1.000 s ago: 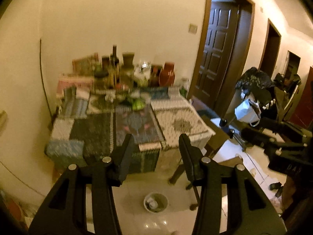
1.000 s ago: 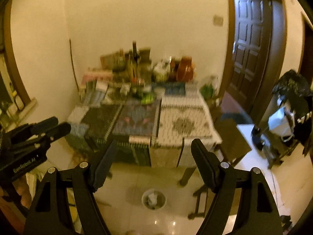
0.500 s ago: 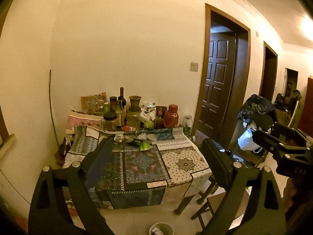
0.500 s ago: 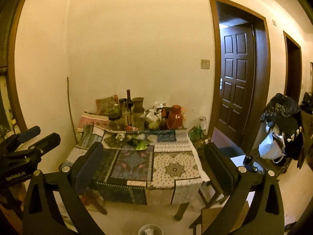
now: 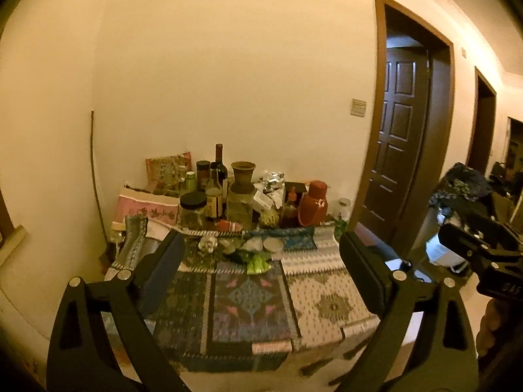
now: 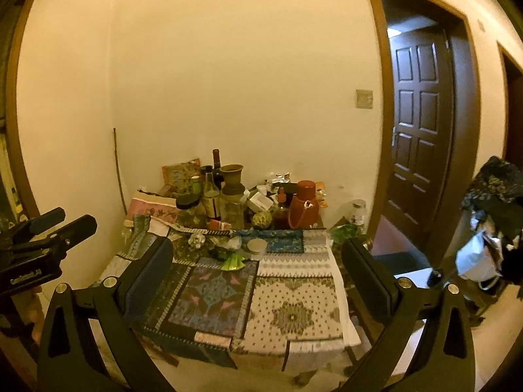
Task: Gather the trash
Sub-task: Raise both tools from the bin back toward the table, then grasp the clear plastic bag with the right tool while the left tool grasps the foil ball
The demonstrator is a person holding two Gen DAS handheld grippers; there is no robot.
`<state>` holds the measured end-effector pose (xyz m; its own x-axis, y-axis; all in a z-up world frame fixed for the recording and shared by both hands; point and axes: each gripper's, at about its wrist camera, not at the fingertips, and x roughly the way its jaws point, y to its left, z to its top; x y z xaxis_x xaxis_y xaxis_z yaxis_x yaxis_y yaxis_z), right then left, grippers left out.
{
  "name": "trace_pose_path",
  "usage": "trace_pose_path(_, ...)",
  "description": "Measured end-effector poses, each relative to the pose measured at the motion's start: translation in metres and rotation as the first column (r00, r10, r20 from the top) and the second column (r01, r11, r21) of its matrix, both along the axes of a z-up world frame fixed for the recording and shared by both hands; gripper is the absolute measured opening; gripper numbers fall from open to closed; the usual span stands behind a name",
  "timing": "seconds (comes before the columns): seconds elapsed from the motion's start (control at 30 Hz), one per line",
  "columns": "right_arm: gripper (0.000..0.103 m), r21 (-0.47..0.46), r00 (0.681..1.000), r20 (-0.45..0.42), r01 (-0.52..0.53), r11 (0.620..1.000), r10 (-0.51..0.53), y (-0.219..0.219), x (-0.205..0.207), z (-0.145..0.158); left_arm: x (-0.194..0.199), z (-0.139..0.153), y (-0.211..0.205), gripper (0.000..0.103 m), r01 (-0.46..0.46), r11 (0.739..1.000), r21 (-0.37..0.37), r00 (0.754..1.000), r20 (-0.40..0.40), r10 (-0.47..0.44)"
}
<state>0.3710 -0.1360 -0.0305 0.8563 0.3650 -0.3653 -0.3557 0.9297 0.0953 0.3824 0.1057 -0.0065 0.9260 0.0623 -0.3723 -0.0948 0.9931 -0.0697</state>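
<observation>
both grippers wide and empty over the patchwork table

left gripper [image 5: 261, 268]: matte black plastic frame, flat rubbery pads, jaws spread about as wide as they go, nothing between them. right gripper [image 6: 258, 271]: same build, jaws equally wide, nothing held. each gripper shows at the edge of the other's view, left one at 9 o'clock in the right wrist view, right one at 3 o'clock in the left wrist view.

ahead, a table under a patchwork woven cloth [image 6: 294, 313], geometric prints, dark blue panels at 9 o'clock, cream dotted panel at 3 o'clock.

trash sits mid-table, toward 12 o'clock of the jaws: a crumpled green wrapper [image 5: 256, 263], glossy and creased, and just beside it at 10 o'clock a small crumpled whitish paper wad [image 5: 209, 244]. crinkled silver foil [image 5: 273, 178] lies further back among the clutter.

back row against the wall: dark glass wine bottle [image 5: 219, 166], ribbed brown clay vase [image 5: 242, 176] on a clear jar, smooth red plastic thermos jug [image 5: 313, 204], black-lidded glass jar [image 5: 193, 209].

dark panelled wooden door [image 6: 420, 124] at 2 o'clock, ajar.
</observation>
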Motion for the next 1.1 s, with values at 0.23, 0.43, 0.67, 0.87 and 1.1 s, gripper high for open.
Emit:
trace_pose_path(0.23, 0.102, -0.034, 0.999, -0.011, -0.03, 0.999, 0.03, -0.012, 0.063, 0.0, 0.068, -0.005, -0.019, 0.096, -0.062, 0.998, -0.024, 0.998, -0.02, 0.062)
trace_pose_path(0.43, 0.102, -0.035, 0.995, -0.078, -0.07, 0.997, 0.067, -0.007, 0.109, -0.015, 0.102, -0.023, -0.013, 0.096, -0.124, 0.992, -0.037, 0.989, -0.081, 0.121)
trace_pose_path(0.67, 0.102, -0.003, 0.977, -0.18, -0.119, 0.993, 0.117, 0.023, 0.151, -0.029, 0.141, -0.043, 0.023, 0.096, -0.174, 0.984, -0.044, 0.976, -0.138, 0.166)
trace_pose_path(0.87, 0.102, 0.003, 0.961, -0.256, -0.109, 0.994, 0.106, 0.072, 0.183, -0.049, 0.182, -0.062, 0.075, 0.096, -0.152, 0.987, -0.042, 0.972, -0.185, 0.142)
trace_pose_path(1.1, 0.102, 0.017, 0.9, -0.426, -0.095, 0.995, 0.094, 0.148, 0.252, -0.106, 0.245, -0.102, 0.148, 0.096, -0.141, 0.989, -0.039, 0.95, -0.286, 0.124)
